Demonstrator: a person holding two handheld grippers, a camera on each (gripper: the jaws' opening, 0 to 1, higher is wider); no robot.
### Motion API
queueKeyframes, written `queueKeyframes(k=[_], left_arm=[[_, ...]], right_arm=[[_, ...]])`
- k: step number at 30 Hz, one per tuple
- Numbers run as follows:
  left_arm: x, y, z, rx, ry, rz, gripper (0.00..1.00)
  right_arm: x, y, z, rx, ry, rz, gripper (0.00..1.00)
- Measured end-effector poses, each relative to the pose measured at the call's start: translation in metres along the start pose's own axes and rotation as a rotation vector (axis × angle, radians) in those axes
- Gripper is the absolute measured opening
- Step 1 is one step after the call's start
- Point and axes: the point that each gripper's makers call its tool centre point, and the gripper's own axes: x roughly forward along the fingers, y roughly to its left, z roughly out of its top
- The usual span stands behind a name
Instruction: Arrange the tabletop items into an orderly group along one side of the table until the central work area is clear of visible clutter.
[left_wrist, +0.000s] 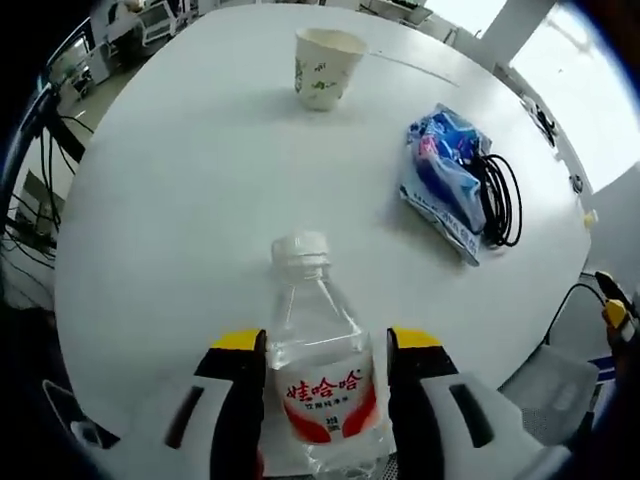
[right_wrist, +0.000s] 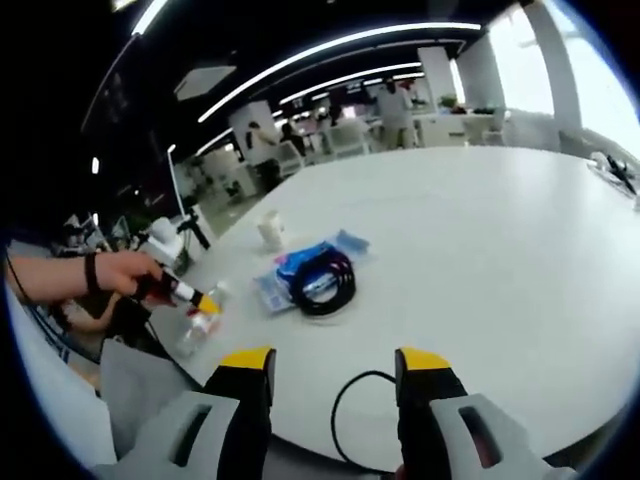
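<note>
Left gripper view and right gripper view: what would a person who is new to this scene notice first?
In the left gripper view, the clear water bottle with its red label stands out, sitting between the two jaws of the left claw on the white table. Beyond it are a paper cup and a blue packet under a coiled black cable. In the right gripper view, the right claw hangs open at the table's edge.

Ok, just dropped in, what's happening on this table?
The left gripper has its jaws around a clear plastic water bottle with a red label, near the edge of the white round table. A paper cup, a blue plastic packet and a coiled black cable are unsorted. The right gripper is open, holding nothing.
</note>
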Motion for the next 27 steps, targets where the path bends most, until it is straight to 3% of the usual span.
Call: queueKeyframes(k=[2,3,4,6,14,27], left_arm=[[0.001,-0.001,-0.003,-0.003,0.003,0.001,0.47],[0.0,0.0,-0.002,-0.005,-0.002,0.006,0.42],[-0.001,-0.003,0.004,-0.03,-0.045,-0.01,0.41],[-0.002,-0.001,0.004,-0.035,-0.052,-0.011,0.39],[-0.007,0.002,0.006,-0.061,-0.083,-0.016,0.38],[-0.03,0.014,0.023,-0.091,-0.181,-0.012,0.38]], right_arm=[[0.0,-0.001,0.001,0.002,0.0,-0.002,0.48],[0.0,-0.002,0.001,0.002,0.0,-0.002,0.48],[0.0,-0.002,0.001,0.003,0.0,-0.003,0.48],[0.0,-0.003,0.002,0.002,0.0,-0.002,0.48],[0.005,0.0,0.004,-0.005,0.006,0.01,0.48],[0.015,0.006,0.013,-0.013,-0.003,0.038,0.48]])
